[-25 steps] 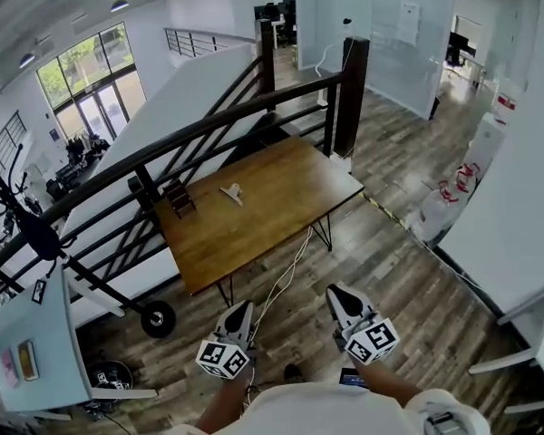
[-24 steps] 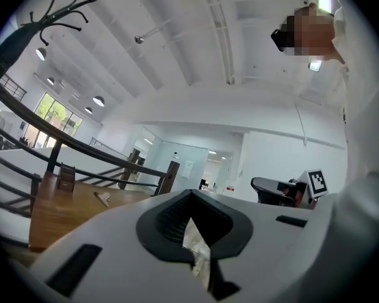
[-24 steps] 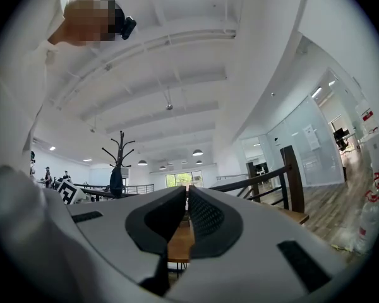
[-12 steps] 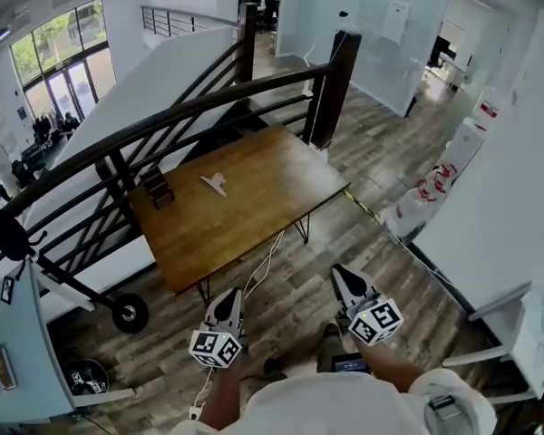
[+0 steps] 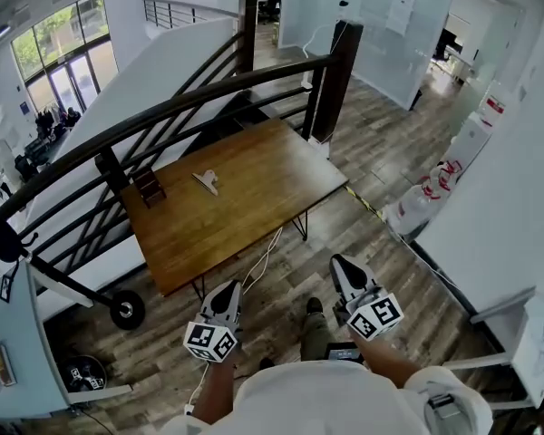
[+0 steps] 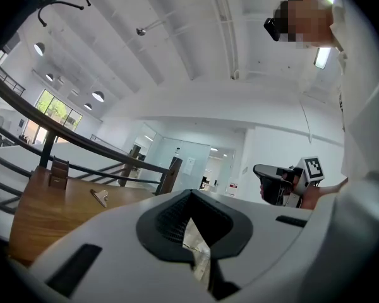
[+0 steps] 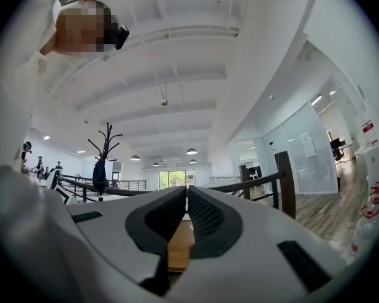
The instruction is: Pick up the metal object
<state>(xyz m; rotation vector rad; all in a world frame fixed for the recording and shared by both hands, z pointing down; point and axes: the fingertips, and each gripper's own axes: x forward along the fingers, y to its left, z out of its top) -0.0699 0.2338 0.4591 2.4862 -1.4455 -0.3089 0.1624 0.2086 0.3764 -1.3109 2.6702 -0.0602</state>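
The metal object, a small silver clip (image 5: 205,181), lies on the far left part of a brown wooden table (image 5: 254,207). In the left gripper view the clip (image 6: 101,197) shows small and far ahead on the table (image 6: 38,219). Both grippers are held over the floor, well short of the table's near edge. My left gripper (image 5: 228,290) is shut with nothing in it, and its jaws (image 6: 189,199) meet at the tip. My right gripper (image 5: 342,265) also looks shut and empty, its pads (image 7: 202,216) close together.
A small dark wooden block (image 5: 149,187) stands left of the clip. A black railing (image 5: 172,107) runs behind the table, with a thick post (image 5: 337,80) at its right end. A white cable (image 5: 263,265) hangs under the table. Water bottles (image 5: 426,198) stand at right, a wheeled frame (image 5: 125,309) at left.
The person has walked toward the table, and both grippers have come along with them. Both grippers stay shut and empty. The clip and block have not moved on the table.
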